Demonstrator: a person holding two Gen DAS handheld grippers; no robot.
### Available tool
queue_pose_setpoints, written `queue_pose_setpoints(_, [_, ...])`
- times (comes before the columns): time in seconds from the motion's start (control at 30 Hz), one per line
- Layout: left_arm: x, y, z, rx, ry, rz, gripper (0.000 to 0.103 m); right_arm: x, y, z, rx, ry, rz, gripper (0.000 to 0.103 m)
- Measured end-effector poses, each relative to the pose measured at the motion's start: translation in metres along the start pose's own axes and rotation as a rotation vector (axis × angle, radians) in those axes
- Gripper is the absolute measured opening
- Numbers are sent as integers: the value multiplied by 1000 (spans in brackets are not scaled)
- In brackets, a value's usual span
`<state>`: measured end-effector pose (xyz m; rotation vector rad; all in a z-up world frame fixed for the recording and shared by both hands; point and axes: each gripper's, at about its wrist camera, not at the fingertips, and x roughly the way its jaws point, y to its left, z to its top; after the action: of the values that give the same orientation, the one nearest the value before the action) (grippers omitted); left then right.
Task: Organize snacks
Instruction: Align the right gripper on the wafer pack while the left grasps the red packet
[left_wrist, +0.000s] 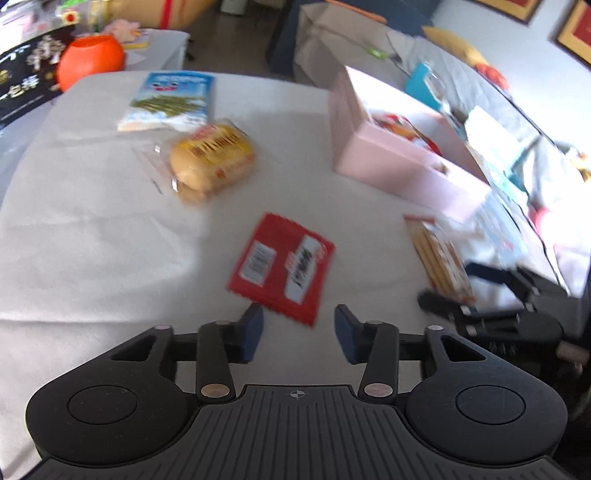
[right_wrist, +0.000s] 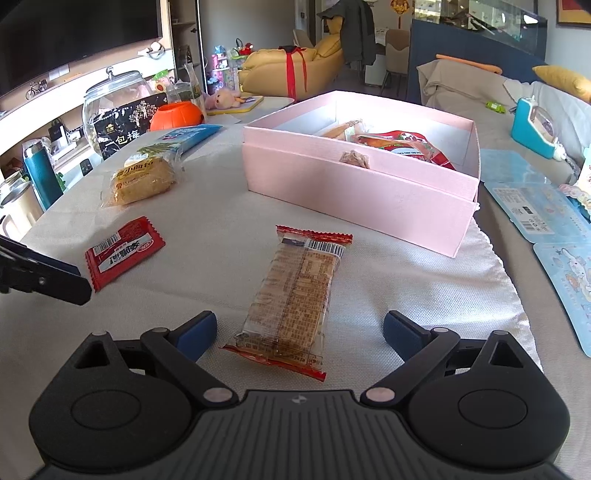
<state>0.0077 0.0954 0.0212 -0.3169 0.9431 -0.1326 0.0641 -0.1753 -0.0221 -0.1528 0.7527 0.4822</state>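
Both tongs gape: left tongs (left_wrist: 298, 332) near red packet (left_wrist: 282, 267), right tongs (right_wrist: 300, 334) straddling biscuit pack (right_wrist: 291, 299).

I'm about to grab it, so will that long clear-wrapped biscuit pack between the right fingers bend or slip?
The biscuit pack probably stays fairly stiff, since a flat block fills it. Its glossy film may slip in the right gripper. The biscuits look brittle, so squeeze gently.

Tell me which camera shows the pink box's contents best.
The right wrist view: it looks over the pink box front wall onto the snack packets inside, sharply. The left wrist view shows the box blurred and from the side, with only a sliver of packets.
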Motion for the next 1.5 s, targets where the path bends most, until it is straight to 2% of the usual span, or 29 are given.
queue_pose_setpoints(0.27, [22, -1, 29, -62, -96, 9, 50, 0, 0, 0, 0, 0, -5, 98])
queue_pose_setpoints(0.4, [32, -16, 36, 25, -112, 80, 51, -1, 0, -1, 4, -3, -8, 98])
queue_pose_setpoints(0.47, [33, -18, 33, 67, -116, 95, 51, -1, -1, -1, 8, -3, -6, 98])
queue_pose_setpoints(0.67, [26, -17, 24, 104, -86, 114, 51, 0, -1, -1, 8, -3, -8, 99])
queue_pose_setpoints(0.83, [20, -31, 10, 307, -54, 168, 52, 0, -1, -1, 13, -5, -3, 99])
queue_pose_setpoints(1.0, [22, -38, 13, 387, -22, 165, 54, -1, 0, -1, 10, -4, -6, 99])
queue_pose_setpoints(1.13, [30, -40, 11, 431, 35, 102, 67, 0, 0, -1, 10, -3, -6, 100])
queue_pose_setpoints(1.2, [30, -42, 10, 455, 24, 105, 68, 0, 1, -1, 8, -2, -6, 100])
queue_pose_setpoints(1.5, [31, -43, 10, 435, -9, 104, 66, 0, 1, -1, 8, -3, -6, 100])
